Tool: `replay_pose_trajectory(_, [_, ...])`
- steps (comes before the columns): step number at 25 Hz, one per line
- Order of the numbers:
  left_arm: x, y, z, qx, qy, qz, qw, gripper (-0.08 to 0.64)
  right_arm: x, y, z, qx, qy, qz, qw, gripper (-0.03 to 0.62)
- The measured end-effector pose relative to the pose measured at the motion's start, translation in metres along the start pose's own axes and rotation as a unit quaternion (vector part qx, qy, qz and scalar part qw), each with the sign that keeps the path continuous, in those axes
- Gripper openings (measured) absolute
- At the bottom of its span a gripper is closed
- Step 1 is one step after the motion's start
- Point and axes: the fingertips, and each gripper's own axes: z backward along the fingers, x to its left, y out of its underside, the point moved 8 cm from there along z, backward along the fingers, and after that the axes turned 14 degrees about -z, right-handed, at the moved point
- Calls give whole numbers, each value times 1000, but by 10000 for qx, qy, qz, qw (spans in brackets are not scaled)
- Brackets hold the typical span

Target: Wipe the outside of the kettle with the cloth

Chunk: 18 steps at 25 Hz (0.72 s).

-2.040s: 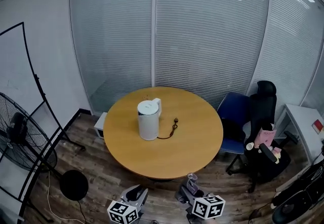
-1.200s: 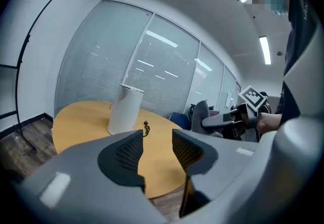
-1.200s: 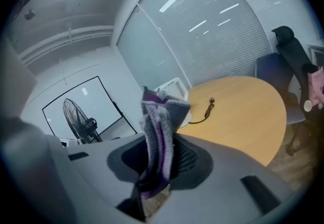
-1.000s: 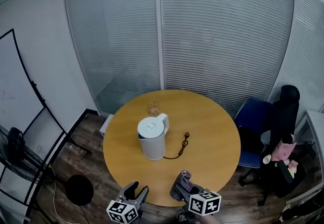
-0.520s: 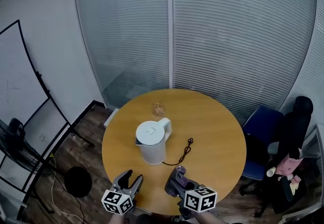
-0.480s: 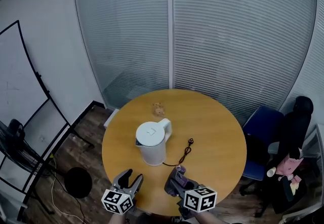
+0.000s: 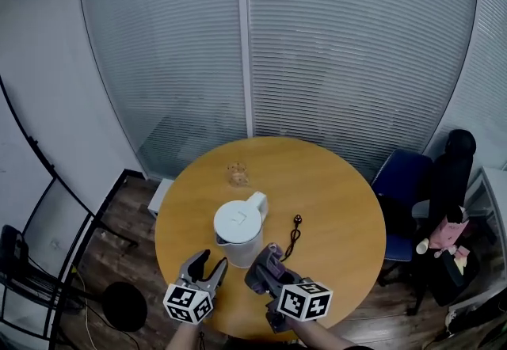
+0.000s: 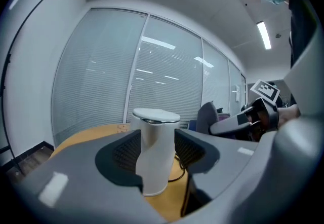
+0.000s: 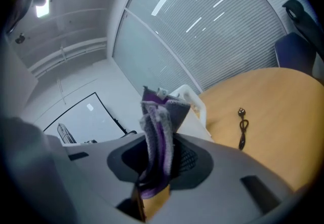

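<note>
A white electric kettle (image 7: 239, 227) stands upright on the round wooden table (image 7: 341, 206), lid shut and handle toward the far right. My left gripper (image 7: 207, 263) is open just short of the kettle's near left side. Its jaws have just been opening wider, and they frame the kettle (image 8: 154, 147) without pressing on it. My right gripper (image 7: 265, 265) is shut on a purple-grey cloth (image 7: 270, 260) that sticks up out of the jaws. In the right gripper view the cloth (image 9: 157, 139) hangs in front of the kettle (image 9: 195, 116).
The kettle's black power cord (image 7: 295, 234) lies loose to its right, plug end away from me. A small brownish object (image 7: 236, 174) sits on the table's far side. A blue chair (image 7: 400, 178) and a black office chair (image 7: 449, 174) stand at the right, before a blinded glass wall.
Both grippers have moved forward from the table's near edge over the tabletop, up close to the kettle. The cloth stays in the right gripper. The kettle and cord have not moved.
</note>
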Motion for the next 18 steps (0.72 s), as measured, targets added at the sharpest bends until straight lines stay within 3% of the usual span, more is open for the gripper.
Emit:
replay_pose_trajectory(6, [27,-7,-20,-226,540,-214,9981,195,11,-1,-20,-657,177,-464,9966,97])
replay_pose_trajectory(11, [40,-12,-28,-469,832,-423,9945,195,23,-4,-30,-1245,-28,-1053,9866,97])
replay_pose_trajectory(14, [45,-17,-32,-569,1005,-532,9919,195,27,-3,-36,-1509,64,-1077,9826,97])
replay_pose_trajectory(18, [43,-23,-35,-653,1248,-985,9851,195,23,1,-40,-1702,147,-1141,9787,97])
